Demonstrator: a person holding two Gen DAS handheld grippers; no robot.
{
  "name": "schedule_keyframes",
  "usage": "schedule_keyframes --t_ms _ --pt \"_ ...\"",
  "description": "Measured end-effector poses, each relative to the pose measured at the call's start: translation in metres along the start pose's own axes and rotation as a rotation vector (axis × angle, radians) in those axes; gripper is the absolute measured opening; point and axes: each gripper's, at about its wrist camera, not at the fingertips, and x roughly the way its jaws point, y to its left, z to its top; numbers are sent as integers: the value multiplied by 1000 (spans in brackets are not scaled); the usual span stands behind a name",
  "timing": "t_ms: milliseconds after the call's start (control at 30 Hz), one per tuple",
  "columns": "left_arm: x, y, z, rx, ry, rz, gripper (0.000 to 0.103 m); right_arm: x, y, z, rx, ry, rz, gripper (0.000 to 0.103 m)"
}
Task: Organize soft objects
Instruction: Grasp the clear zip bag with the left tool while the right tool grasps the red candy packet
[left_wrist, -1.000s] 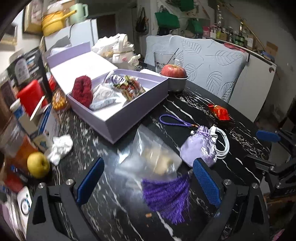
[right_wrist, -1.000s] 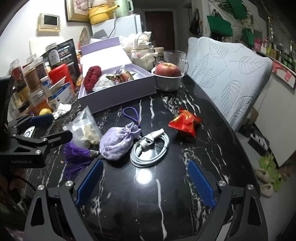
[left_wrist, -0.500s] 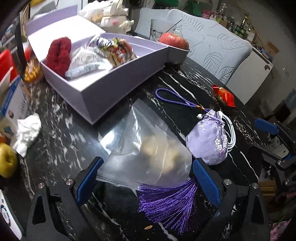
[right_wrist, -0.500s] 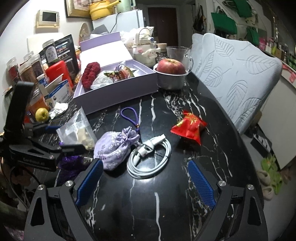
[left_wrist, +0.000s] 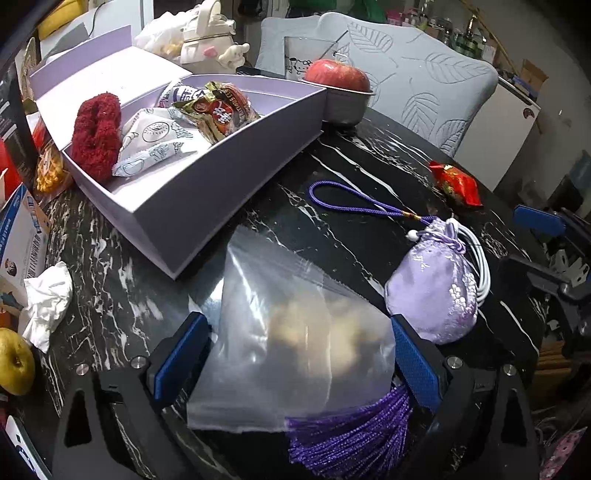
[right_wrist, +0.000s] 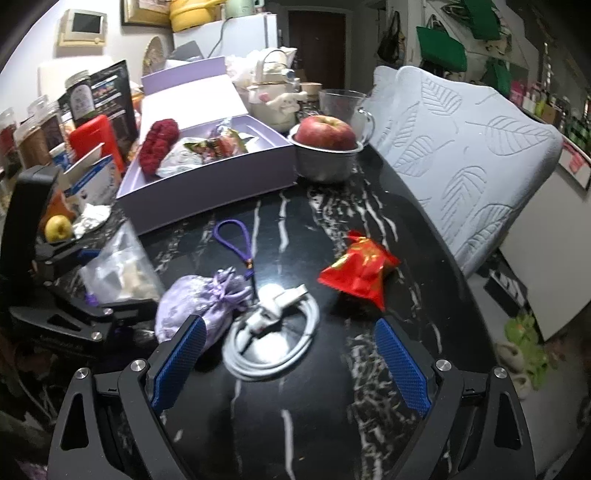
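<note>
My left gripper (left_wrist: 299, 354) straddles the clear plastic bag (left_wrist: 295, 332), jaws spread wide, pads off it.

What is in the bag I cannot make out, only pale lumps through the film; its near edge overlaps the purple tassel (left_wrist: 351, 439), which my gripper frame cuts off. The bag's long axis runs from my fingers toward the lavender box (left_wrist: 207, 199) at the table's (left_wrist: 362, 177) far side. The lavender sachet (left_wrist: 436, 288) lies just right of the bag, its cord loop stretched toward the box, half hiding the white cable (right_wrist: 273, 332). My right gripper (right_wrist: 288, 365) hangs open and empty over the cable.
</note>
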Motion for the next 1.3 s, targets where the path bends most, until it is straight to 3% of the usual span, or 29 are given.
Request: schedule_keyframes --t_ms 167,267,467,1067,1300 --pt "0 3 2 -28 -7 21 97 4 -11 2 13 -3 -29 94" --pt "-4 7 1 -75 -31 20 81 9 -14 2 13 12 -36 94" --pt "-11 19 2 -185 -37 -49 71 17 -21 1 0 13 -57 94" --pt "-51 13 34 -222 -179 -26 70 49 -54 36 160 -17 -36 94" --pt "-48 9 40 -220 -178 -27 70 67 -65 39 173 23 -79 80"
